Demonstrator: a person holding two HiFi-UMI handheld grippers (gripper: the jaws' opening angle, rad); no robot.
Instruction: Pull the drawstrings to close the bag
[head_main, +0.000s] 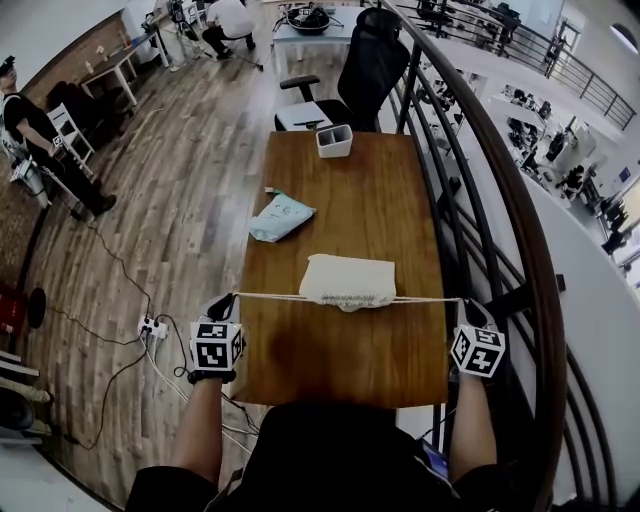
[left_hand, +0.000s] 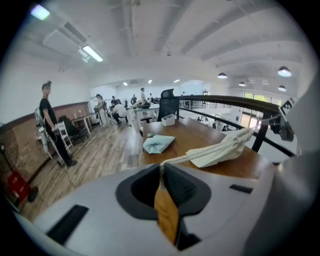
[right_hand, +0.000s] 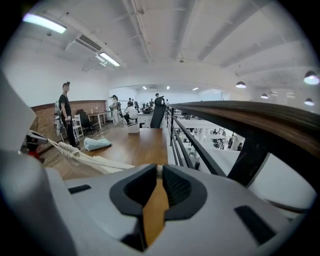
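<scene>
Left gripper (head_main: 231, 297) and right gripper (head_main: 466, 302) pinch the taut drawstrings (head_main: 272, 296), the bag (head_main: 348, 279) midway between them. Left jaws sit over the table (head_main: 340, 365) edge, right jaws beside the railing (head_main: 497, 165).

Wooden table (head_main: 385, 225) — cream bag (head_main: 348, 280), teal pouch (head_main: 280, 217), white box (head_main: 334, 141)

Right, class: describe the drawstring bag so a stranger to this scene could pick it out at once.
Start at the wooden table beside the curved railing. On its near half lies a cream cloth bag, gathered mouth toward the near edge. Unlike the teal pouch and white container farther back, it has a cord pulled taut from each side.
</scene>
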